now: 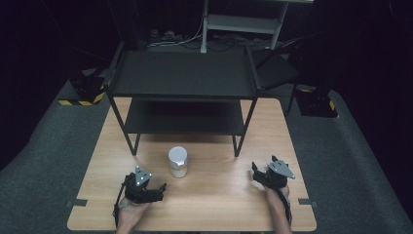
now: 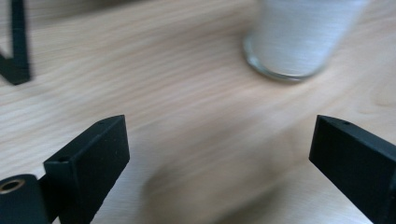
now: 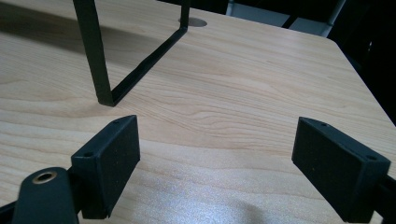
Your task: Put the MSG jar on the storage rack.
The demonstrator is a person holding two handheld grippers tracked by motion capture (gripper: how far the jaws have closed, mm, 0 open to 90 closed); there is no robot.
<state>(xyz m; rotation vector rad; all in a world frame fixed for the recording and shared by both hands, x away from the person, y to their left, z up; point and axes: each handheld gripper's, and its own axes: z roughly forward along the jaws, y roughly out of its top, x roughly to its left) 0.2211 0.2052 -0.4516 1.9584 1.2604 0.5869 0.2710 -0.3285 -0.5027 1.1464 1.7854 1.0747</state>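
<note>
White jar [image 1: 178,161] at frame centre, before black shelf [image 1: 182,78]. Glass base: likely rigid, slick, breakable; best gripped mid-body. Left gripper [image 1: 155,191] and right gripper [image 1: 258,171] both spread wide, empty.

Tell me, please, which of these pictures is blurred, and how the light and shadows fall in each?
Left gripper view: smeared, the white jar and wood grain soft, a dim shadow between the open jaws. Right gripper view: sharp, the shelf leg crisp, its shadow darkening the wood at upper left. High view: the table is lit, the surroundings nearly black, the shelf shading the wood beneath.
</note>
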